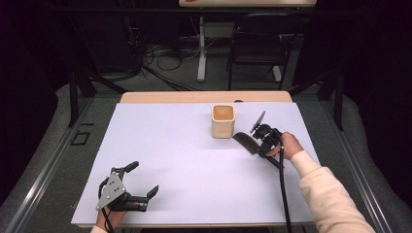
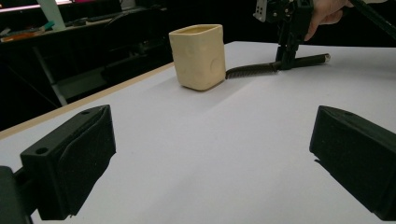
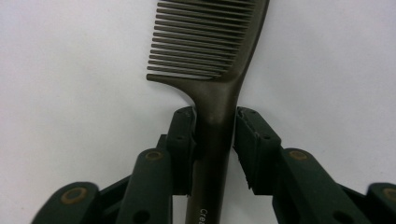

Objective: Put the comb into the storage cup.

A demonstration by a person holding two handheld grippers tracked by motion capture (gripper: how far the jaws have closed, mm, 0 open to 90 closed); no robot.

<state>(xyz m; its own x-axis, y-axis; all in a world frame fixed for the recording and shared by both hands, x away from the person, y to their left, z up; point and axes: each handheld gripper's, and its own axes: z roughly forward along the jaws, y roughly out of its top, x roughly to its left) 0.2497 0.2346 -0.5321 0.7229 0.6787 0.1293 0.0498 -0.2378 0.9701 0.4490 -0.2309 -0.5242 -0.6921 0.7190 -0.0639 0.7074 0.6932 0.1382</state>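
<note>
High view: the left gripper [image 1: 141,182] rests near the table's [image 1: 194,170] front-left corner, jaws spread. Toward the far-right edge, the right gripper [image 1: 260,141] meets a dark comb [image 1: 245,142] beside a cream cup [image 1: 223,121]. Right gripper view: jaws bracket the comb's [image 3: 219,93] handle, pinching it.

Above my near edge, one camera looks down the table [image 1: 160,145]; both jaw cameras ride low, sharing the comb [image 3: 219,60].

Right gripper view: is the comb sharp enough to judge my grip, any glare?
Right gripper view: comb crisp, teeth distinct, soft sheen on the handle, right tool flanking it. Left gripper view: near pads slightly soft, cup clear. High view: evenly lit table, dark surroundings.
</note>
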